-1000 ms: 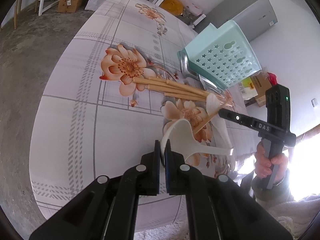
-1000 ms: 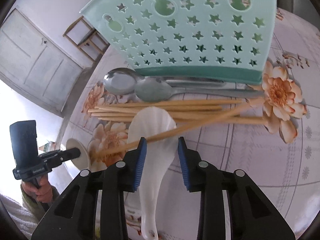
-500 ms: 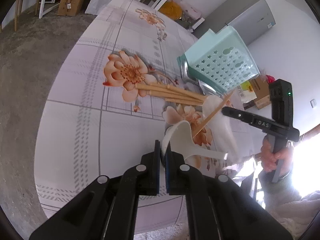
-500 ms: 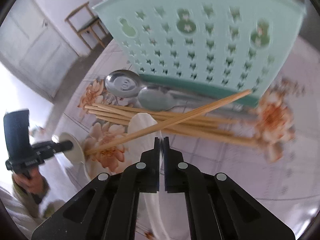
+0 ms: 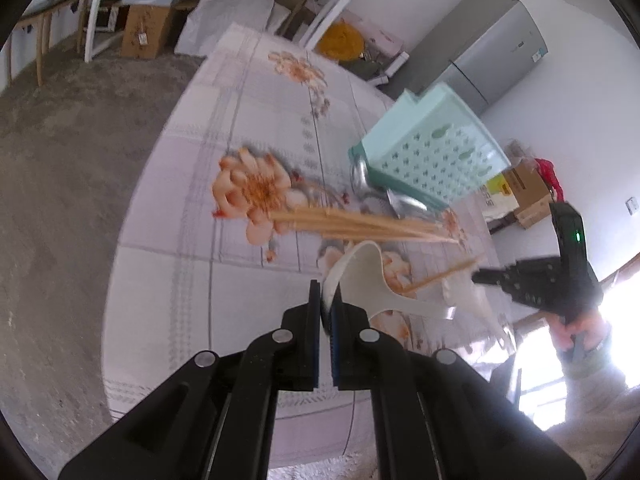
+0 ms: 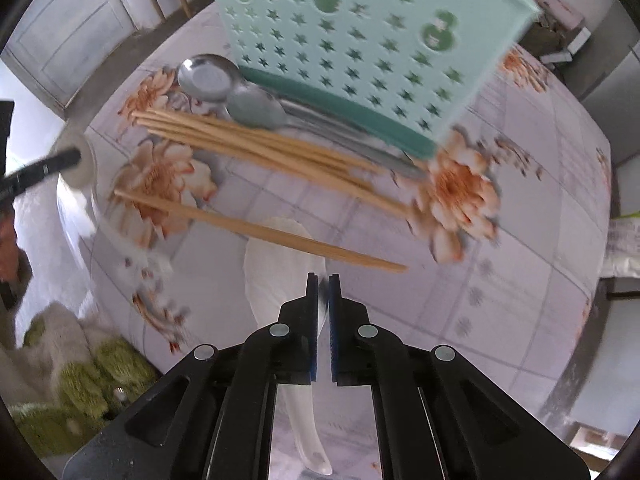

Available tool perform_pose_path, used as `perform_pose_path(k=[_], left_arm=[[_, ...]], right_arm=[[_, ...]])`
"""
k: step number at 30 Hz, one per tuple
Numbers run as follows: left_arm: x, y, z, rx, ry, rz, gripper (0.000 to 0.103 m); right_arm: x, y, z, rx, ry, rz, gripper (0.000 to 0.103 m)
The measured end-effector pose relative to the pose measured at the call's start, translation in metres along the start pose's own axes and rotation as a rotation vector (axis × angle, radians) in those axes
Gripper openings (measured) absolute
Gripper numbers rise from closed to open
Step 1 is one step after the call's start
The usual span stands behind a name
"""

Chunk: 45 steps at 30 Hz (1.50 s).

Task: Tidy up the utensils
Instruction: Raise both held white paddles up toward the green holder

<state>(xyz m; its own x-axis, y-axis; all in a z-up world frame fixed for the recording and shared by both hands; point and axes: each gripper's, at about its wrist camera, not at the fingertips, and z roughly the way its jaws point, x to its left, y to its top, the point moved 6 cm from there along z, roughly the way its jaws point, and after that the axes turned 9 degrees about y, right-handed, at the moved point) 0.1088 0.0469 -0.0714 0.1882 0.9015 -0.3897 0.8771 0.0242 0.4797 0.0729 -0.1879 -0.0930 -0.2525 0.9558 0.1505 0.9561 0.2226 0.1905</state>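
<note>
— What's the room like?

— Bare concrete floor, cardboard boxes and a grey fridge [image 5: 480,40] at the back. The surface [image 5: 248,120] has a pale cloth printed with orange flowers.

— And the utensils?

— A mint holder [image 5: 436,160] with star cut-outs stands near the far side. Two metal spoons [image 6: 208,76] lie right against its base, and a bundle of chopsticks [image 5: 360,224] lies just beside them, roughly parallel.

— The left tongs [image 5: 325,296]?

— Closed on the rim of a white spoon [image 5: 368,276], pinching the bowl's edge. Its handle points off to the right. I can't tell whether it is clear of the cloth.

— The right tongs [image 6: 323,284]?

— Closed too, pointing steeply down. A second spoon [image 6: 276,268], also white, sits between the pads, bowl forward, handle running back under the camera. It looks gripped.

— Anything on it?

— One loose chopstick [image 6: 240,222] lies across that bowl, apart from the bundle. Whether it rests on the bowl or only crosses over it, I can't say.

— Are the two tongs close?

— Near each other, at the near edge of the surface.
</note>
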Motion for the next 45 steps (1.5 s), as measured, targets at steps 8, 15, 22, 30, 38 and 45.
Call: perform_pose_path(k=[8,15,22,30,38,45], left_arm=[[-0.006,0.016,-0.007,-0.053,0.045,-0.002,0.003],[-0.019,0.014,0.0,-0.042,0.068,0.012,0.003],[-0.03,0.022,-0.001,-0.064,0.091,0.033,0.003],[-0.031,0.031,-0.009,-0.107,0.104,0.028,0.003],[-0.027,0.038,-0.017,-0.142,0.107,0.004,0.003],[-0.027,0.037,-0.018,-0.154,0.104,0.002,0.003]], right_arm=[[-0.015,-0.033,-0.002,0.026,0.188,0.09,0.002],[-0.019,-0.049,0.0,0.026,0.422,0.203,0.001],[-0.025,-0.037,-0.002,-0.057,0.497,0.294,0.001],[-0.017,-0.039,0.01,-0.027,0.616,0.327,0.0],[-0.054,-0.013,-0.02,-0.211,0.41,0.356,0.0],[-0.023,-0.003,-0.078,-0.384,-0.126,0.052,0.0]])
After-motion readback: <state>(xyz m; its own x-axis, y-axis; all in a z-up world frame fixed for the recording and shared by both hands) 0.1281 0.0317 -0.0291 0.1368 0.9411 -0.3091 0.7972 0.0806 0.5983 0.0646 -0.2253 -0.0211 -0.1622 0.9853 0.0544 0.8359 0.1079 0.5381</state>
